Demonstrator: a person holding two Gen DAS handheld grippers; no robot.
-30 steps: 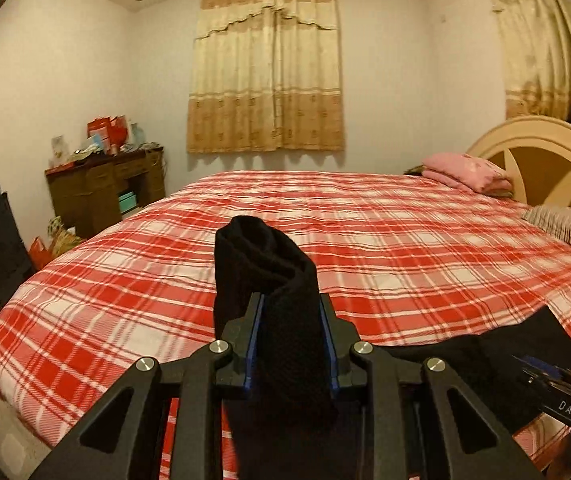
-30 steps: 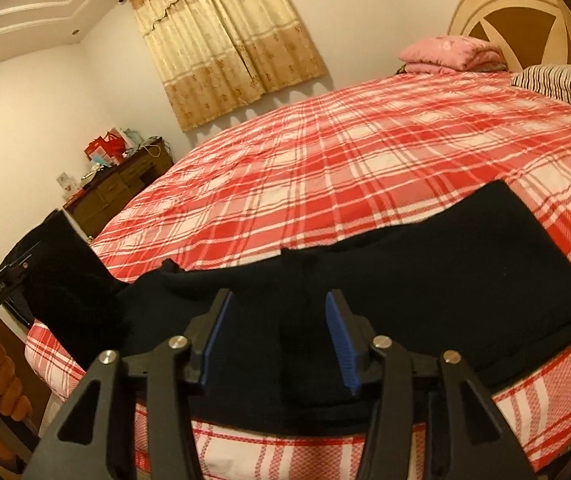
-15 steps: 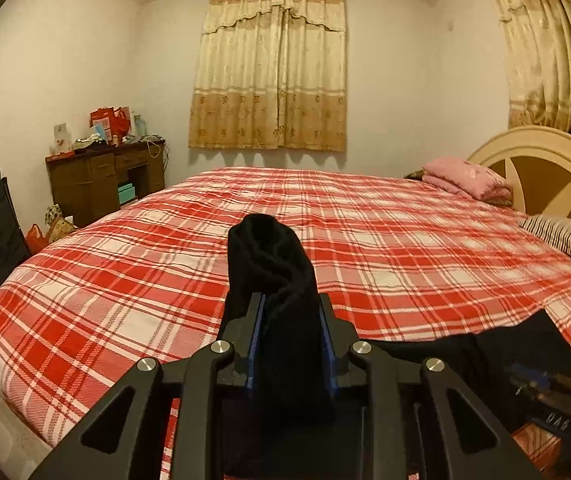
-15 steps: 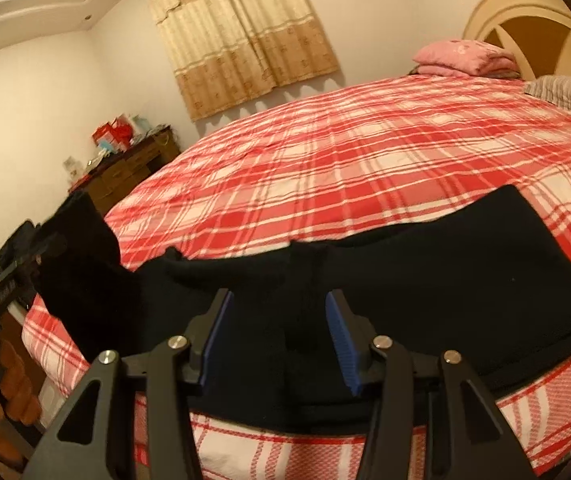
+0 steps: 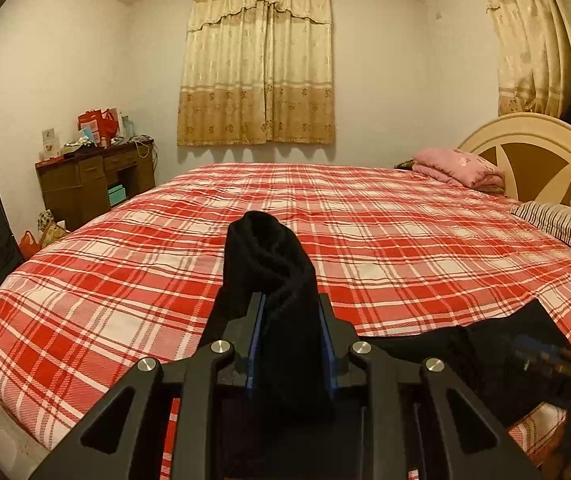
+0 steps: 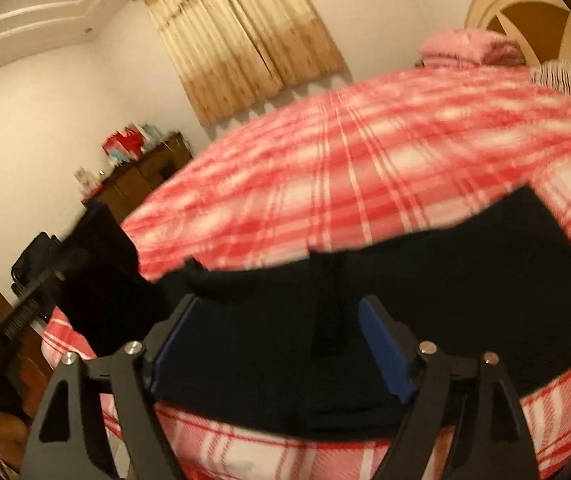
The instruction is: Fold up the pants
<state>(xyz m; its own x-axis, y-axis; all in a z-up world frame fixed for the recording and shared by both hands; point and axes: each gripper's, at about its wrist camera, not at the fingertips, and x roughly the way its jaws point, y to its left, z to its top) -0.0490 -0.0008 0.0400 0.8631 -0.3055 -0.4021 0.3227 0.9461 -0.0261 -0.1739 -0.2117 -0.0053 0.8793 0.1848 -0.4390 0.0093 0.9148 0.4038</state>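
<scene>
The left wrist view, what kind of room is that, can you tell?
A home bedroom, most likely. A large bed with a red plaid cover fills the view, with a curved headboard and a striped pillow at one end, and curtains are drawn on the far wall.

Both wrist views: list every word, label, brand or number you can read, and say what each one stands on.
"DAS" or similar: pale letters on the right claw's black body, left wrist view; the reading is unsure.
Red bags and cards on the desk: print too small to read.
Right wrist view: motion-blurred, nothing legible.
Black pants, plaid bedspread: no text visible.
</scene>
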